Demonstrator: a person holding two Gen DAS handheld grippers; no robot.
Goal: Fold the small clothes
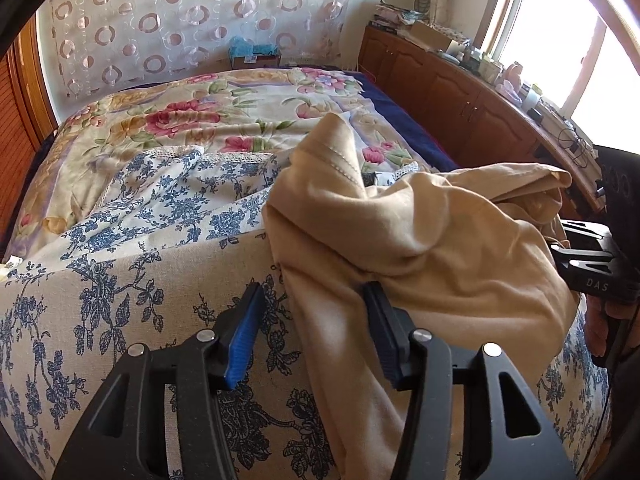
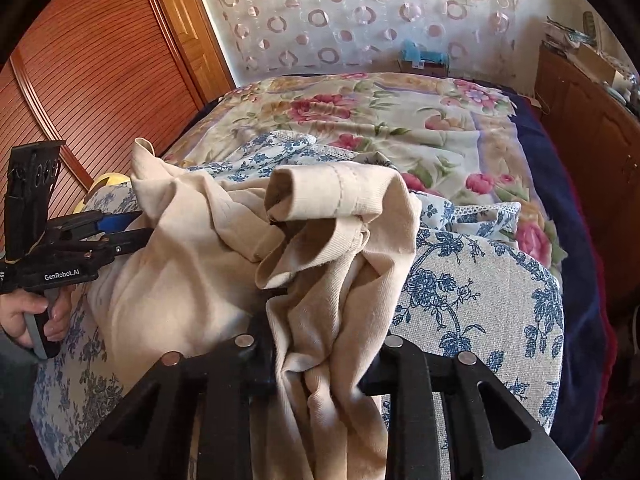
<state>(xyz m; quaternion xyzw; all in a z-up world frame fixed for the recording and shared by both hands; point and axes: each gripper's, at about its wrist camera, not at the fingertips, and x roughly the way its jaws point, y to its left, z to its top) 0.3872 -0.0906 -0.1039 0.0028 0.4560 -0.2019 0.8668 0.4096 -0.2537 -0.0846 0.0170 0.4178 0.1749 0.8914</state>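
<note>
Beige garment (image 1: 420,236) lies bunched on blue-flowered cloth (image 1: 100,300) at the near end of the bed (image 2: 400,112).

Left gripper (image 1: 316,320): jaws stand apart. Garment edge lies between them, against the right-hand pad; blue left-hand pad (image 1: 242,344) sits clear of it on the cloth. No grip.

Right gripper (image 2: 320,364): jaws drawn in on a thick gather of the garment, fabric pinched between the black fingers.

In the right wrist view, a hemmed sleeve end (image 2: 336,196) stands up at 12 o'clock from the clamp. Left gripper shows at 9 o'clock, a hand (image 2: 36,312) on its handle.
</note>
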